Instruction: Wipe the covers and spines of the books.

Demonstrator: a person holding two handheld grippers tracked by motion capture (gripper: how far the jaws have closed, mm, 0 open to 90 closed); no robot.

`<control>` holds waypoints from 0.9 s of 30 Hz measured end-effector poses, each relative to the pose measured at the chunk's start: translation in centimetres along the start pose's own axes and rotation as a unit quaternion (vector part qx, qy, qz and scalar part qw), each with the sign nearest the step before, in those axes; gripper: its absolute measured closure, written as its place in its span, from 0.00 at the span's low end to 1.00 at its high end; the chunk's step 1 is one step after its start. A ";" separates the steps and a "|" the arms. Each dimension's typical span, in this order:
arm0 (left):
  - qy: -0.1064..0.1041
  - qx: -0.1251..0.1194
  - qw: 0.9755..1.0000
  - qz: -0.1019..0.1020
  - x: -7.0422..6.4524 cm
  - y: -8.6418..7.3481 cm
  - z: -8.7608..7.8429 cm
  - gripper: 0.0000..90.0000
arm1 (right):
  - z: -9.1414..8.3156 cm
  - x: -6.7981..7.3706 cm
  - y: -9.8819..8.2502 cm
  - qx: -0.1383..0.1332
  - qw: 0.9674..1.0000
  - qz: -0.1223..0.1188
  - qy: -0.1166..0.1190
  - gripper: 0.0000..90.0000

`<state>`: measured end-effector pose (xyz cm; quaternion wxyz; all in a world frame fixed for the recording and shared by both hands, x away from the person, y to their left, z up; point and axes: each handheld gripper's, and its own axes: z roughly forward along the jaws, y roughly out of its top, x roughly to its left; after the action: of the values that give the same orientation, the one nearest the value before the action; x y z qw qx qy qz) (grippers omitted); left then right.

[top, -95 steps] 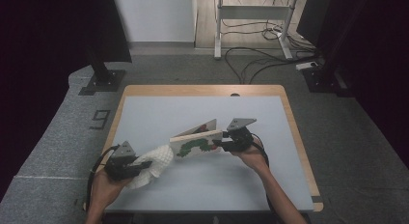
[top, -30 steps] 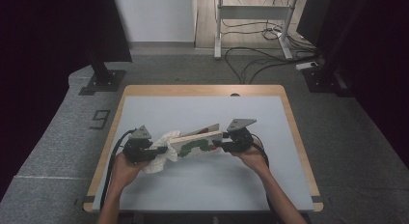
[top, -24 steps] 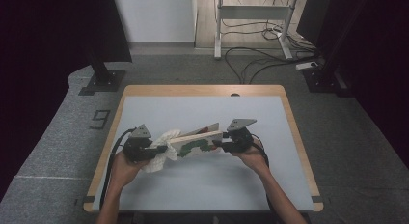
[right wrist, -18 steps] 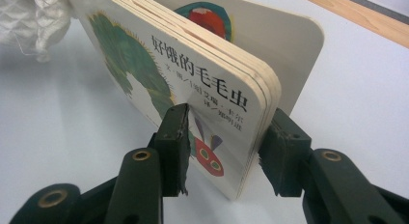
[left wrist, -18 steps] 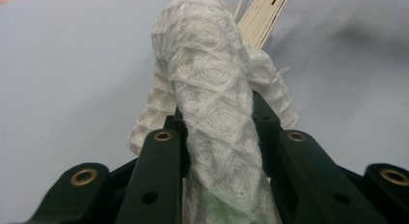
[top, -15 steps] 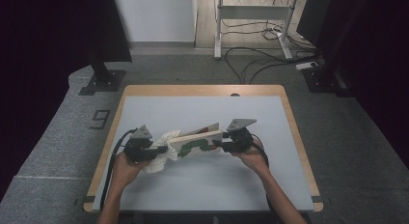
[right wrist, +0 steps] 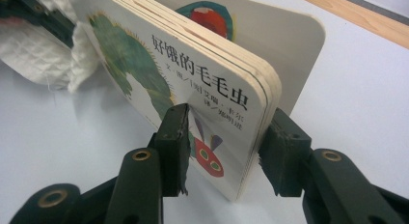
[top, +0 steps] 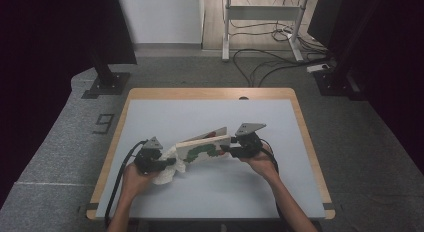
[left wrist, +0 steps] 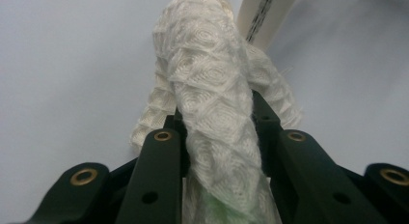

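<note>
Left tongs [top: 165,162]: pinching a crumpled white waffle-textured cloth [left wrist: 217,113] between pressed-together jaws.
Right tongs [top: 227,150]: clamped on a thick white cardboard picture book with a green caterpillar [right wrist: 193,84], near its lower corner.
Book: standing on edge on the pale grey surface [top: 210,114], back cover splayed.
Cloth: touching the book's left end.

Stands on grey carpet [top: 60,157]: pale, wood-edged table [top: 210,114], dark stands either side, white wall [top: 160,17] and tangled cables [top: 270,54] behind.
</note>
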<state>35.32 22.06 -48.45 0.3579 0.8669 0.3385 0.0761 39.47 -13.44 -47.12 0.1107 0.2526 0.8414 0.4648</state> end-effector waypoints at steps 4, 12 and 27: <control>0.002 0.008 1.000 -0.001 0.0 -0.4 0.7 0.80 | 0.0 0.0 0.0 0.000 1.000 0.000 0.000 0.62; -0.006 0.009 1.000 -0.010 0.2 -1.2 1.6 0.79 | 0.0 0.1 0.0 -0.001 1.000 -0.001 -0.002 0.62; -0.015 -0.023 1.000 -0.010 0.2 -0.5 -0.1 0.81 | 0.0 0.1 -0.1 -0.001 1.000 -0.001 -0.001 0.62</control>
<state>35.15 22.47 -48.69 0.3832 0.8561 0.3401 0.0677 39.36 -13.43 -47.14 0.1126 0.2525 0.8407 0.4656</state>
